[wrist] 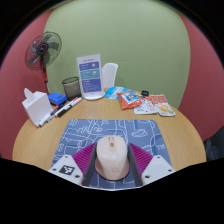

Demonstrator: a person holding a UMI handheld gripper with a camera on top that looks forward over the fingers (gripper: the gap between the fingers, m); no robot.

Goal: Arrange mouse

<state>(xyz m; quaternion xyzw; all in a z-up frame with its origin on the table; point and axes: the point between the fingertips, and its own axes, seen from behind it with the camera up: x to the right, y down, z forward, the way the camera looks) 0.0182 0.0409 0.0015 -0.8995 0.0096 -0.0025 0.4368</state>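
I'm looking over a round wooden table (30,140) against red and green walls, a fan (43,48) at upper left. My gripper (112,168) sits low in the frame with the mouse (112,158), smooth, rounded and beige, between its fingers; the magenta pads flank it closely, though I can't tell whether they press it. It lies on the near edge of the grey patterned mouse mat (115,130), presumably where it belongs. Snack packets (145,102) lie scattered at right.
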